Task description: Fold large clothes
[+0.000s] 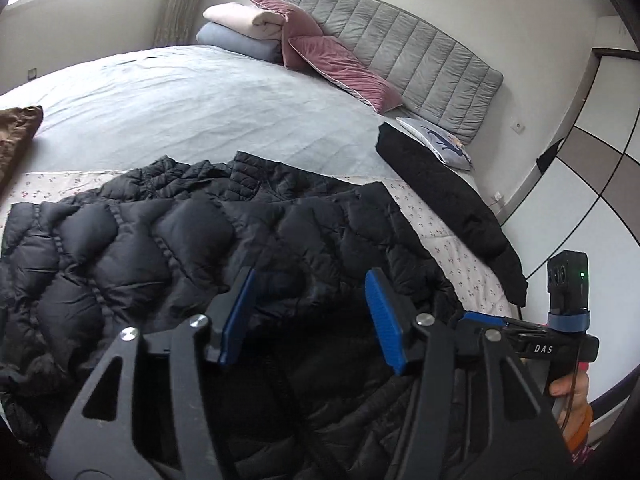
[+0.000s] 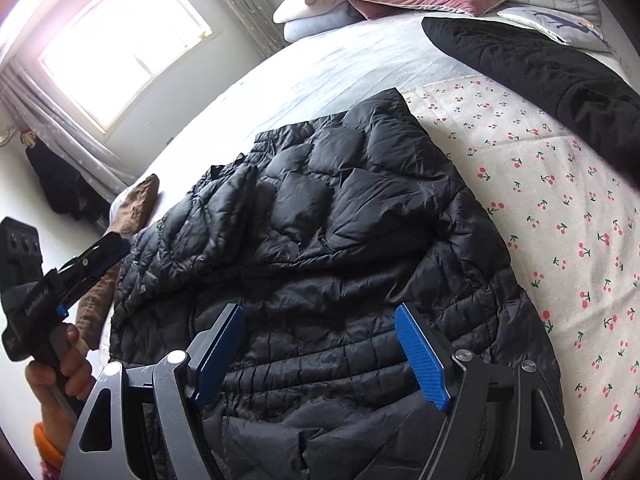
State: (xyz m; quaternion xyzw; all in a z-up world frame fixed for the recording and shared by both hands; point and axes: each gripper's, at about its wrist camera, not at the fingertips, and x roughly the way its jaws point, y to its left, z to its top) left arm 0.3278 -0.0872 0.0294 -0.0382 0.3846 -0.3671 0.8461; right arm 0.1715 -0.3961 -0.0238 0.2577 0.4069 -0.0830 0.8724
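A: Largest item first, please.

B: I log the bed (image 1: 168, 96), covered in a pale grey-blue sheet, with a grey quilted headboard (image 1: 404, 64) at the far end. Across the near part lies a white cherry-print blanket (image 2: 560, 200).

A: And the task's garment?

B: A black puffer jacket (image 2: 320, 216), spread flat on the cherry-print blanket at the near edge of the bed, quilted panels up, directly under both of my tools. A second folded black garment (image 2: 532, 68) lies along the right side of the bed, apart from the jacket.

A: Smaller soft goods?

B: Two pink velvet pillows (image 1: 320, 52) leaning at the headboard, a stack of folded blankets (image 1: 240, 28) beside them, one small printed cushion (image 1: 440, 144) touching the far end of the black garment, and a brown cloth (image 1: 16, 136) at the left edge of the bed.

A: Now the tools.

B: My left gripper (image 1: 310, 316) hovers over the jacket, blue pads spread wide, nothing between them. My right gripper (image 2: 320, 352) is likewise released, pads wide apart above the jacket's lower half. I cannot tell whether either pad touches the fabric. Each wrist view shows the other tool held in a hand at the frame edge.
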